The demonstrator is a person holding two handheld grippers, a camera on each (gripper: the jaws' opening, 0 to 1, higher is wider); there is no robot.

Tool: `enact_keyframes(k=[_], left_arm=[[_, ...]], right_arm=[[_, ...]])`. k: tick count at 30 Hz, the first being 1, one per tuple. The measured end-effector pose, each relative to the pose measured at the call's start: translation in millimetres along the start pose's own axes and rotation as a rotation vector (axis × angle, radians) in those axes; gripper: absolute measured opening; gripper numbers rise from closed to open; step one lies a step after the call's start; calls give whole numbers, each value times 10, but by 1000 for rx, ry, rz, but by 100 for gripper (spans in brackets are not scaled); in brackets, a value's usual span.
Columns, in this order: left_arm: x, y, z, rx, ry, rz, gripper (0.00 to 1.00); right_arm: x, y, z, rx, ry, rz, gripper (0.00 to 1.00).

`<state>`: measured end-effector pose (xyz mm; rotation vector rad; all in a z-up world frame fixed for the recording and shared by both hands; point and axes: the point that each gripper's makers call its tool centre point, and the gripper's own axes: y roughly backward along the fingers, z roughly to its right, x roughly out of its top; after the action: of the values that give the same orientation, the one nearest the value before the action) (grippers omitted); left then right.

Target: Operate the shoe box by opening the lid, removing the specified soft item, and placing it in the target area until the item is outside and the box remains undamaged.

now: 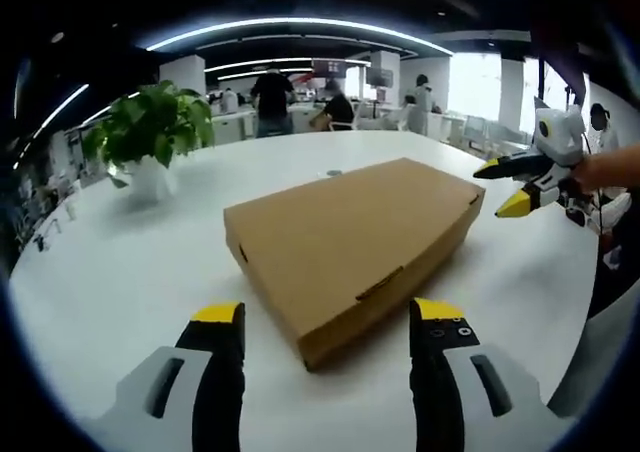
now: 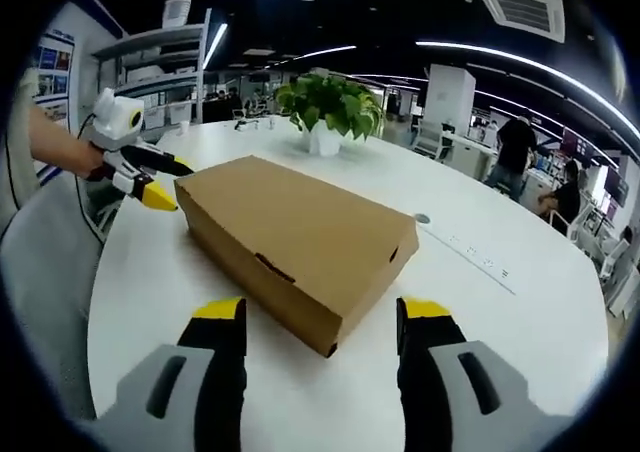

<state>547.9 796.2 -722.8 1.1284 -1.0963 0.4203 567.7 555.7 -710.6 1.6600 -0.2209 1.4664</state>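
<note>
Yellow-tipped left gripper [image 1: 327, 317] and right gripper [image 2: 319, 312], jaws spread and empty, flank opposite corners of the shut brown cardboard shoe box [image 1: 355, 237].

Box lies mid-frame on the round white table [image 1: 120, 272], lid down; both grippers seem poised to lift it. Potted green plant [image 1: 150, 132] stands upper left.

No text, brand or number can be read in either view. The cardboard shoe box [image 1: 350, 244] in the middle of both frames carries no print on its lid or sides. In the right gripper view, posters [image 2: 52, 67] on the wall at the upper left show coloured blocks, but their lettering is too small and blurred to read.
</note>
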Motion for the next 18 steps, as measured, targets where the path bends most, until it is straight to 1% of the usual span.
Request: enact_keyframes(k=[6,10,13,18], left_arm=[[-11,-46,3,8,8,-5,62],[15,-59,-7,15,14,3,59],[26,-72,-16,16,10,6,55],[22,-101,-8,-2,5,-3,56]], right_arm=[[-3,-129,38,16,8,-13,52],[-13,-201,63,24,3,-19,49],[-17,-233,67,31,-10,-20,50],[-23,-248,28,46,-3,-23,49]])
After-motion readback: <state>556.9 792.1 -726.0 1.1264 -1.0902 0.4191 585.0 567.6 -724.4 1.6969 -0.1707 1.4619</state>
